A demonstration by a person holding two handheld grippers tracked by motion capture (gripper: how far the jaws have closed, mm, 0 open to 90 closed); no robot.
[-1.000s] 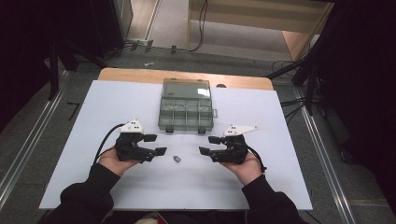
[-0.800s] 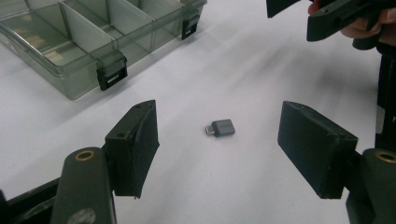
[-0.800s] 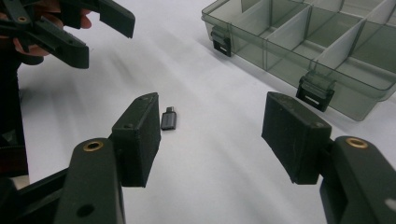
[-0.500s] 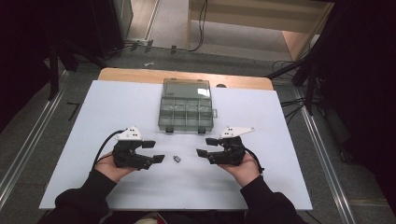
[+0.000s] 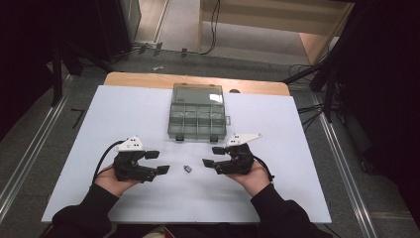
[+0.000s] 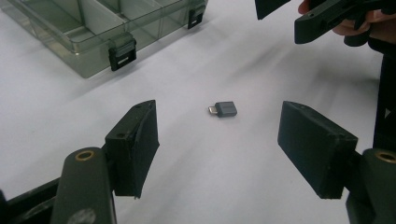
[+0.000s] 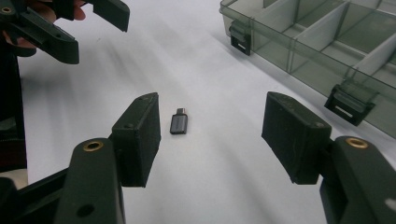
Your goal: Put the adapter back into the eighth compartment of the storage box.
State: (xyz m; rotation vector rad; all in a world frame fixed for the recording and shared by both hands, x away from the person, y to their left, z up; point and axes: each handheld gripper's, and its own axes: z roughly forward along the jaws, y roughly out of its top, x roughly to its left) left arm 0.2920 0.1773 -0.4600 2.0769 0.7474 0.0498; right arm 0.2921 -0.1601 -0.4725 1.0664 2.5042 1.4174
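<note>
Your left gripper (image 5: 159,162) and right gripper (image 5: 210,156) both stand wide open with nothing between the jaws, facing each other low over the white tabletop (image 5: 124,109). The small grey plug-in adapter (image 5: 187,169) lies flat on the table between them, touching neither. Beyond it sits the smoky transparent plastic compartment box (image 5: 198,118), its lid open.
</note>
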